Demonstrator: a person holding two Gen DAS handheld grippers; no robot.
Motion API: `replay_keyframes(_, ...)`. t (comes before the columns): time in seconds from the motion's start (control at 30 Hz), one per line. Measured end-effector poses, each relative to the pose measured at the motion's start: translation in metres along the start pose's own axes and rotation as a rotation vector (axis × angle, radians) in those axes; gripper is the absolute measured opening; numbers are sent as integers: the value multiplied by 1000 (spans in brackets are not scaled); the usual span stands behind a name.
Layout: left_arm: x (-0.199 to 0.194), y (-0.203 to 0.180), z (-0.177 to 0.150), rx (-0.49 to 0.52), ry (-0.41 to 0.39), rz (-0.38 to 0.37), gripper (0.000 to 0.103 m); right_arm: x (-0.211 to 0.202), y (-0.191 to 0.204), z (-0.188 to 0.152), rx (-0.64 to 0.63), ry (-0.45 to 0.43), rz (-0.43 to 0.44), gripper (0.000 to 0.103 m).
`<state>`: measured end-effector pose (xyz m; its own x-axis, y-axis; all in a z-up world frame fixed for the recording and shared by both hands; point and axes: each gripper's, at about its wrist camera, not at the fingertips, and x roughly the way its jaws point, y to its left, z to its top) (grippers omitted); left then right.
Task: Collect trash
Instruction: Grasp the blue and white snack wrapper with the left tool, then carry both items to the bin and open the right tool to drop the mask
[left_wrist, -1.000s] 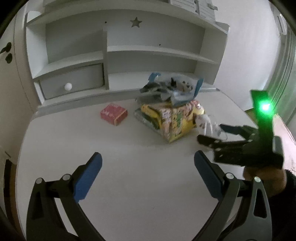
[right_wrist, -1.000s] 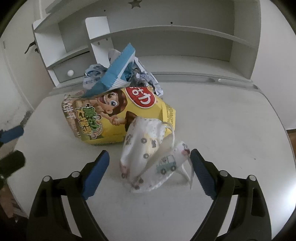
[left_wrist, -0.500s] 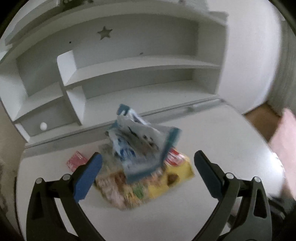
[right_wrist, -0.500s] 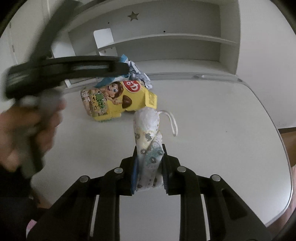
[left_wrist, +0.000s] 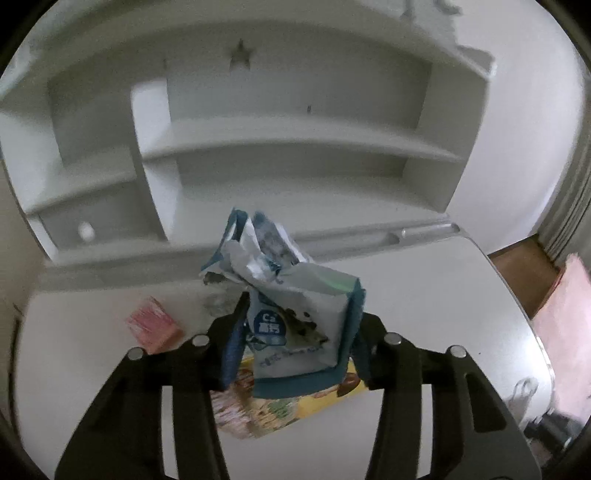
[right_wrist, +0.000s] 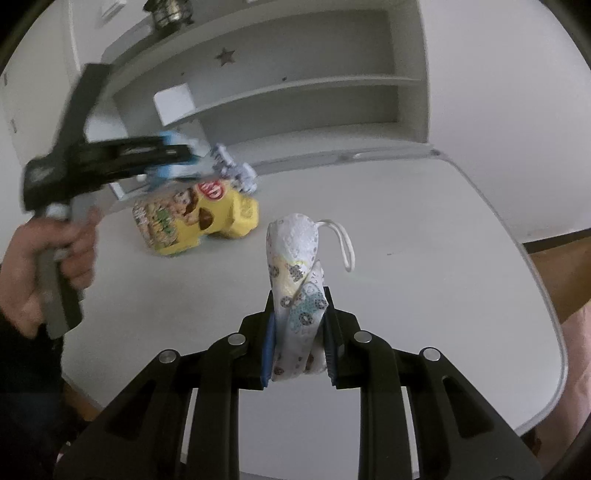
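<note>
Your left tongs (left_wrist: 295, 350) are pinching a crumpled blue-and-white wrapper (left_wrist: 291, 314), which fills the centre of the left wrist view and stands up between the blue pads. Below it, at lower centre, the yellow snack bag (left_wrist: 280, 410) lies on the white tabletop (left_wrist: 424, 295). A small pink box (left_wrist: 153, 325) sits on the tabletop at left of centre, apart from the bag.

Your right tongs (right_wrist: 299, 339) are pinching a patterned child's face mask (right_wrist: 295, 280) at lower centre of the right wrist view; the mask stands upright with one ear loop (right_wrist: 343, 243) sticking out to the right. In that view your left hand (right_wrist: 40, 266) grips its tool at the left edge, with the wrapper held just above the snack bag at upper left of centre. White shelves (right_wrist: 295, 92) fill the top of the frame.
</note>
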<state>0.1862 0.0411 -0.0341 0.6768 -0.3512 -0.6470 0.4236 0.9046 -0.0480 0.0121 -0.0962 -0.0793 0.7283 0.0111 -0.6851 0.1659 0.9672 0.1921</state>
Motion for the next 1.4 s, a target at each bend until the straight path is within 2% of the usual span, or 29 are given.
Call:
replay_keyframes(0.17, -42, -29, -7, 76, -88, -75, 45, -20, -45, -9, 100, -28, -77, 21)
replay_keyframes(0.33, -62, -103, -22, 210, -131, -219, 45, -62, -121, -32, 270, -66, -218, 21)
replay_keyframes(0.5, -54, -205, -44, 319, -66, -470, 45, -101, -201, -76, 447, -81, -392, 21)
replay_keyframes(0.57, -52, -243, -53, 362, -37, -563, 45, -121, -239, -105, 557, -80, -464, 21)
replay_keyframes(0.67, -50, -317, -71, 477, 24, -715, 45, -146, -280, -145, 705, -79, -525, 21)
replay_keyframes(0.83, -54, -421, -112, 684, 63, -888, 45, -174, -326, -195, 861, -68, -599, 21)
replay_keyframes(0.9, -45, -464, -133, 750, 136, -950, 45, -179, -342, -213, 919, -45, -623, 21)
replay_keyframes(1.0, -24, -510, -159, 796, 245, -1008, 45, -183, -359, -236, 984, -19, -637, 21)
replay_keyframes(1.13, 3, -560, -189, 885, 330, -1020, 45, -177, -374, -264, 1060, 24, -655, 21)
replay_keyframes(1.3, 14, -592, -206, 917, 337, -1046, 46, -168, -388, -290, 1123, 68, -632, 21)
replay_keyframes(1.4, 13, -601, -217, 952, 308, -1050, 46, -166, -393, -301, 1155, 75, -619, 21)
